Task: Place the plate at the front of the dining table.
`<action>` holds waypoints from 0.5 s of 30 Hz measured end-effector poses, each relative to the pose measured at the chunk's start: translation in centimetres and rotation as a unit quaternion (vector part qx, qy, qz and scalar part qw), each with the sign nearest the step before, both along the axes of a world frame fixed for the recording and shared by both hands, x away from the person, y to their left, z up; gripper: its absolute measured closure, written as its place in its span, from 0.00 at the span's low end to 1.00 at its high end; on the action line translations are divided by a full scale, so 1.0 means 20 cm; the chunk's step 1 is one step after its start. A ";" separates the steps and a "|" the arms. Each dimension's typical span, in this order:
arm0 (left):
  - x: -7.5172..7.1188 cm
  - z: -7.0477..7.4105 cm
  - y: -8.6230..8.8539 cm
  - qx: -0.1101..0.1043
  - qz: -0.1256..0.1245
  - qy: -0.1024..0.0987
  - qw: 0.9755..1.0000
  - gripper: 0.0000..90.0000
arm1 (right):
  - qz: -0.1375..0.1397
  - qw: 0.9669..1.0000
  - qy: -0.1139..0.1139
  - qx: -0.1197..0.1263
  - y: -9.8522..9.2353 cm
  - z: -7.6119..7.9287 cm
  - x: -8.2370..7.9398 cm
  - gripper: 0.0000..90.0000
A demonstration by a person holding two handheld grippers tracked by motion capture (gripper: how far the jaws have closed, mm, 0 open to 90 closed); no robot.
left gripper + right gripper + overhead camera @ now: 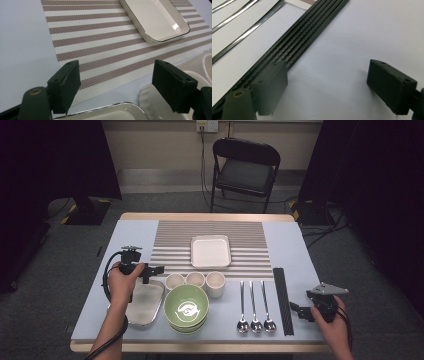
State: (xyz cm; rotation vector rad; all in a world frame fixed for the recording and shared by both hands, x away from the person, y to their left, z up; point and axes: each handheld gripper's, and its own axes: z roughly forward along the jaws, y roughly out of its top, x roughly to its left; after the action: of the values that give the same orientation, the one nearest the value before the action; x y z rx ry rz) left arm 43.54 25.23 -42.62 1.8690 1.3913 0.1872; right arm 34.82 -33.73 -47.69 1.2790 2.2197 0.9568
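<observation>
My left gripper hovers open over the far edge of a metal tray, just left of three small white cups. In the left gripper view the gripper has its jaws wide apart with nothing between them, above the tray rim and the striped placemat. My right gripper stands open at the table's right front, just right of the black chopsticks. In the right gripper view the gripper holds nothing, and the chopsticks run past its left jaw.
A white square dish sits mid-placemat. A green bowl stands in front of the cups. Three spoons lie left of the chopsticks. A folding chair stands beyond the table's far edge.
</observation>
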 end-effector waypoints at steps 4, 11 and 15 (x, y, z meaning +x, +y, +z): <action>-0.01 0.00 0.00 0.004 0.001 -0.001 1.000 0.24 | 0.000 1.000 0.000 0.000 0.00 0.00 0.00 0.18; -0.03 0.00 0.01 0.006 0.002 -0.007 1.000 0.23 | 0.000 1.000 0.000 0.000 0.00 0.00 0.00 0.18; -0.04 0.00 0.02 0.006 0.002 -0.007 1.000 0.23 | 0.000 1.000 0.000 0.000 0.00 0.00 0.00 0.18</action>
State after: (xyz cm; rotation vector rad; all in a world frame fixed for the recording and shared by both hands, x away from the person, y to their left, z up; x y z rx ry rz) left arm 42.83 25.66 -42.62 1.8719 1.3881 0.2106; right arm 34.82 -33.73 -47.70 1.2782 2.2196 0.9582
